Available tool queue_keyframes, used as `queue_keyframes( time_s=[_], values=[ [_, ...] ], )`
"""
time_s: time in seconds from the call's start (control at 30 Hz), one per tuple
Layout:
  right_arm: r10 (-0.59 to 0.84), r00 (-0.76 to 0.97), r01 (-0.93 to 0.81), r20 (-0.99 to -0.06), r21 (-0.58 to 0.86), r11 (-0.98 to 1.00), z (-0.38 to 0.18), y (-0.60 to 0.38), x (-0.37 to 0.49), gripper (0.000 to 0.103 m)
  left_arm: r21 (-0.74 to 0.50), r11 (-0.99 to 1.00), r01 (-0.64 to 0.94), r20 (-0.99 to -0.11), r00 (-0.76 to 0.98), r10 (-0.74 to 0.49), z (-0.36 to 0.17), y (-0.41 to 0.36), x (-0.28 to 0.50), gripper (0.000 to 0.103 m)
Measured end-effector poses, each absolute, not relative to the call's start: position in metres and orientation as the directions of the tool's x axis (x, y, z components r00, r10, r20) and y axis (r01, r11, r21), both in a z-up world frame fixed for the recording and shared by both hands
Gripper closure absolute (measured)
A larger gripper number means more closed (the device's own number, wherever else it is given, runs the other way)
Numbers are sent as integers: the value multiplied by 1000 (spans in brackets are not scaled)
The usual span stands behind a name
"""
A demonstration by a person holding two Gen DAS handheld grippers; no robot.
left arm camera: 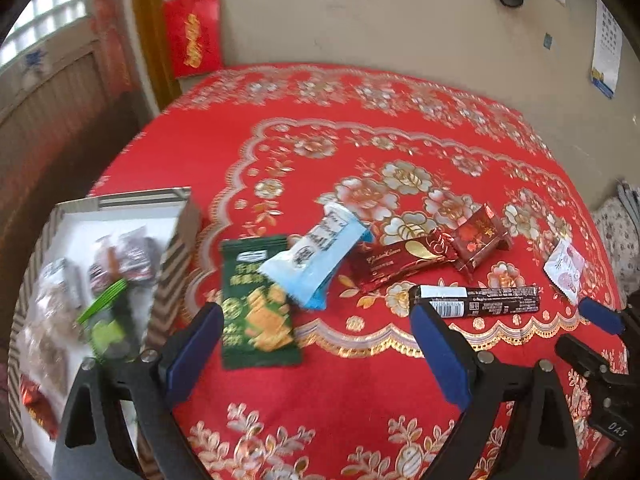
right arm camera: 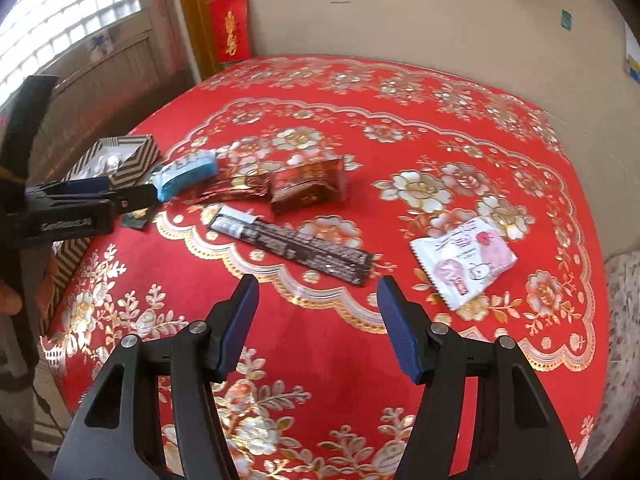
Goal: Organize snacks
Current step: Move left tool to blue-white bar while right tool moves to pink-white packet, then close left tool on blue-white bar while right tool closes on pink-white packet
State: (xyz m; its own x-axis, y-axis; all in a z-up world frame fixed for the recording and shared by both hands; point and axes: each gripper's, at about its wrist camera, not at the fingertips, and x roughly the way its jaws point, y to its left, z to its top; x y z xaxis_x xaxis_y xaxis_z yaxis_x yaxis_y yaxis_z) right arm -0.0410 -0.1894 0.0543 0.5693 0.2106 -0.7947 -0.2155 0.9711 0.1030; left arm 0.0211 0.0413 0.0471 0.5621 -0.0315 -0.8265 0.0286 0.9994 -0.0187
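My left gripper (left arm camera: 316, 312) is open and empty above the red tablecloth, just near of a green snack packet (left arm camera: 258, 304) and a light blue packet (left arm camera: 316, 258). A striped box (left arm camera: 180, 248) at the left holds several snacks. A dark red wrapper (left arm camera: 400, 262), a small red box (left arm camera: 478, 238), a long dark bar (left arm camera: 480, 300) and a white-pink packet (left arm camera: 566, 270) lie to the right. My right gripper (right arm camera: 316, 292) is open and empty, just near of the dark bar (right arm camera: 296, 244); the white-pink packet (right arm camera: 464, 260) lies to its right.
The table with the red floral cloth (right arm camera: 320, 360) stands against a beige wall (left arm camera: 380, 20). A door and window are at the left. The left gripper's body (right arm camera: 76, 208) shows at the left of the right wrist view, over the striped box (right arm camera: 136, 160).
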Motion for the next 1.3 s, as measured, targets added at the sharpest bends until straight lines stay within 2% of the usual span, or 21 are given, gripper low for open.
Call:
queue_keyframes(
  time_s=[0.43, 0.5, 0.53, 0.7, 0.93, 1.3],
  values=[
    [146, 594, -86, -791, 118, 989, 61, -257, -12, 41, 11, 996, 85, -871, 490, -32, 26, 36, 56, 7],
    [129, 586, -47, -800, 126, 991, 60, -272, -5, 37, 7, 996, 85, -876, 481, -35, 23, 35, 60, 7],
    [128, 576, -26, -807, 138, 990, 58, -279, -2, 33, 9, 996, 85, -878, 478, -33, 22, 35, 61, 7],
    [158, 538, 61, -828, 226, 972, 42, -295, 9, 33, 11, 997, 82, -881, 472, -29, 20, 33, 63, 7],
    [114, 493, 194, -863, 236, 952, 19, -294, 28, 33, 34, 996, 87, -885, 465, -10, 17, 27, 64, 7],
    [51, 475, 138, -879, 131, 982, 17, -271, 45, 33, 54, 994, 94, -888, 459, 5, 16, 27, 66, 7]
  ],
)
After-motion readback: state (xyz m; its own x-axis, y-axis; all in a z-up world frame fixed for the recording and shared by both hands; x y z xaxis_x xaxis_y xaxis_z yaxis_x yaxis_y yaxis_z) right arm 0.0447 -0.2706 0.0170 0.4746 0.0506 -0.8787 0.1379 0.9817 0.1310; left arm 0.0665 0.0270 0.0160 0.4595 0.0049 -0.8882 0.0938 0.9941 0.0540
